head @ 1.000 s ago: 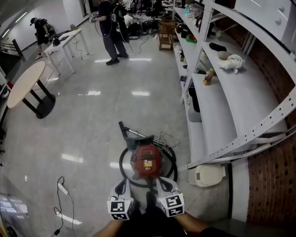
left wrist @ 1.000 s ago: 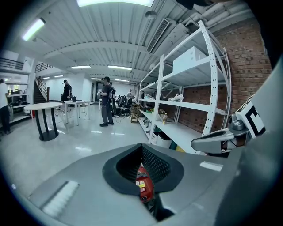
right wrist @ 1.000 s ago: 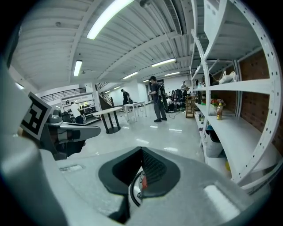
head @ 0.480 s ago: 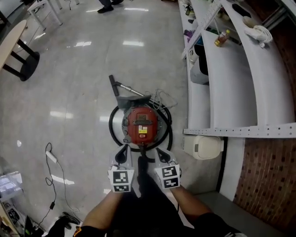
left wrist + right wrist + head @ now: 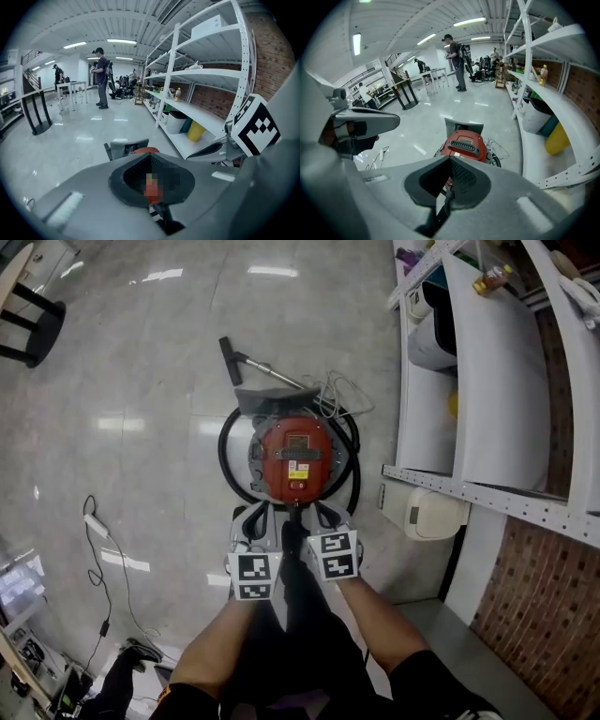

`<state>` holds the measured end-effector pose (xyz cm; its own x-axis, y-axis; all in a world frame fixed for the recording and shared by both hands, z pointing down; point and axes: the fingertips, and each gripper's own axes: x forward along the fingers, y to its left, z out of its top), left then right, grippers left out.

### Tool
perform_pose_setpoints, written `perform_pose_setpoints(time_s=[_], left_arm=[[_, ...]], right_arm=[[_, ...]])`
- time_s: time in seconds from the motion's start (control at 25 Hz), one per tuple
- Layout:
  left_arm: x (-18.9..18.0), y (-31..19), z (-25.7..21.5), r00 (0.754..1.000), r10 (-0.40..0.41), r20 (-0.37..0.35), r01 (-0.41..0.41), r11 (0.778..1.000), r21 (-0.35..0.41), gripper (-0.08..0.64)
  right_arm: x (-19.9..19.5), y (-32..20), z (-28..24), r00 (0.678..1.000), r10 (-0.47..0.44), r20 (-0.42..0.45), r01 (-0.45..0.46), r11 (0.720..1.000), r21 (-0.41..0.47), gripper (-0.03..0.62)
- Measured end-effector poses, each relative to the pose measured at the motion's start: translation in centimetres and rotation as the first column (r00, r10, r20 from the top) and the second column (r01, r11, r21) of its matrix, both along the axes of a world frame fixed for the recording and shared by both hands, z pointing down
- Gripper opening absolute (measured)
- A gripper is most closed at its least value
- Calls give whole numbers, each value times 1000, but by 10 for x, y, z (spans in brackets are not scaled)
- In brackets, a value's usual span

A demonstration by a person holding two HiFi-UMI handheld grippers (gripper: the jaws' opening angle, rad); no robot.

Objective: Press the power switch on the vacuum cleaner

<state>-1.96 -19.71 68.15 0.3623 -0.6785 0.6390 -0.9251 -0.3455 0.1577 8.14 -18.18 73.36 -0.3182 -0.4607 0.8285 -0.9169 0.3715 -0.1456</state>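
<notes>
Vacuum cleaner (image 5: 298, 457) stands on the floor straight ahead, just far of both grippers. Left gripper (image 5: 251, 519) and right gripper (image 5: 327, 516) have jaws closed and empty; right looks slightly nearer. Switch not identifiable.

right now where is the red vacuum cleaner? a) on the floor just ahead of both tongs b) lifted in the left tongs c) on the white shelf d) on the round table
a: the head view shows the vacuum cleaner on the floor just ahead of the left tongs and right tongs.
</notes>
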Motion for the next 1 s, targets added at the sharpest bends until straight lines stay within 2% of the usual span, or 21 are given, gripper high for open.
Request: perform_pose_setpoints(time_s=[0.48,0.72,1.0], left_arm=[[-2,-11,91,999,32,23,-29,991,-129,15],[-3,-14,125,998,51,31,-45,985,-166,15],[-10,-10,144,998,50,26,-44,980,-194,15]], right_arm=[[-2,-3,93,996,72,-45,-78,984,-158,-9],[-4,-12,133,995,68,-69,-80,976,-200,-9],[-7,-7,165,992,49,-115,-78,962,-261,-9]])
